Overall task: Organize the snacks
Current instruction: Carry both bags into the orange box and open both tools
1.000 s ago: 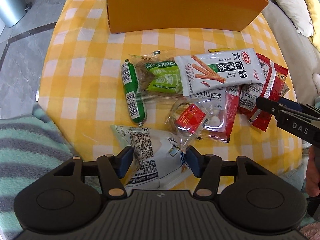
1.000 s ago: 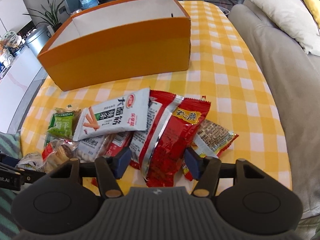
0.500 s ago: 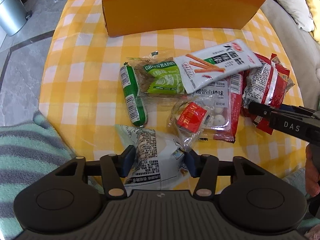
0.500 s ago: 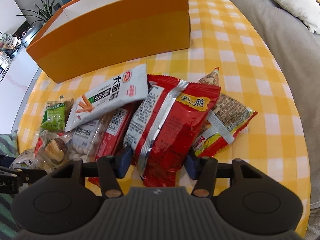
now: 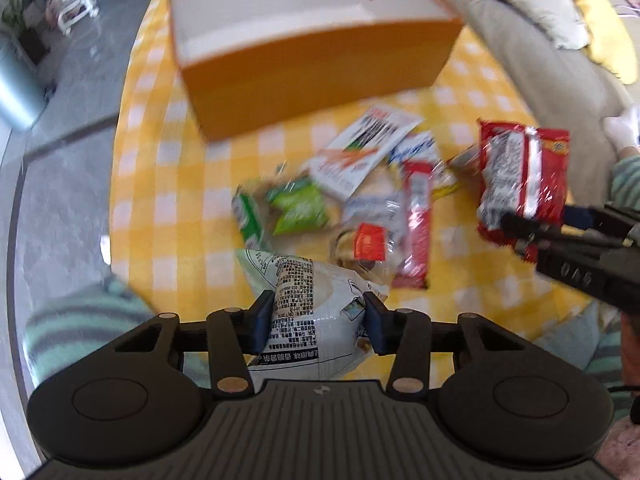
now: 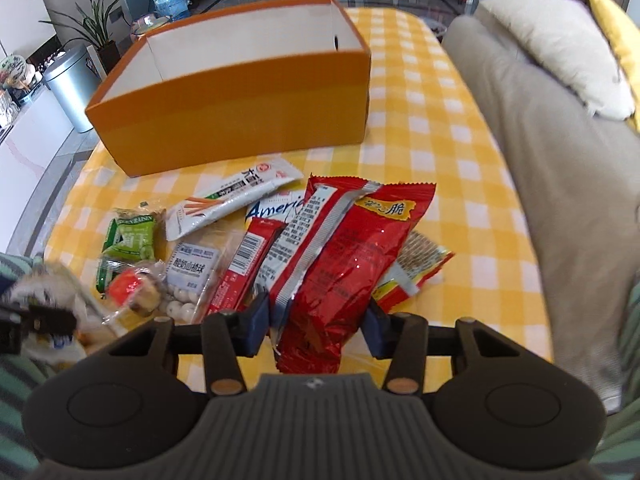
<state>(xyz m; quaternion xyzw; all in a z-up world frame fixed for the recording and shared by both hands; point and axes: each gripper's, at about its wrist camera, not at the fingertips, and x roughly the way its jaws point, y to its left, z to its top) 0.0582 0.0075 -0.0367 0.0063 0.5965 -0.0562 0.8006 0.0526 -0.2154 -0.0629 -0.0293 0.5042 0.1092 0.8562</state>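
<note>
Yellow-and-white checked tablecloth (image 6: 440, 152) covers the table, grey sofa (image 6: 532, 168) with a cream cushion (image 6: 552, 44) along its right side, metal bin (image 6: 70, 84) and a potted plant (image 6: 96, 20) on the floor to the left. Orange box (image 6: 240, 120), open top, white inside, stands at the far side of the cloth with nothing visible in it.

Loose snack pile sits between box and grippers: white noodle-stick packet (image 6: 232, 200) nearest the box, green raisin pack (image 6: 130, 236) left, clear pack of white balls (image 6: 188, 280), narrow red bar pack (image 6: 240, 268), brown-and-yellow packet (image 6: 416, 264) right.

Right gripper (image 6: 316, 320), jaws just been closing, clamped on the lower end of the large red snack bag (image 6: 352, 256); in the left wrist view that bag (image 5: 520, 176) hangs clear above the cloth, right of the pile.

Left gripper (image 5: 316, 316), jaws just been closing, pinches the white printed snack bag (image 5: 308, 304) by its sides, bag lifted just in front of the pile; left wrist view is motion-blurred. Striped green sleeve (image 5: 80, 320) at lower left.
</note>
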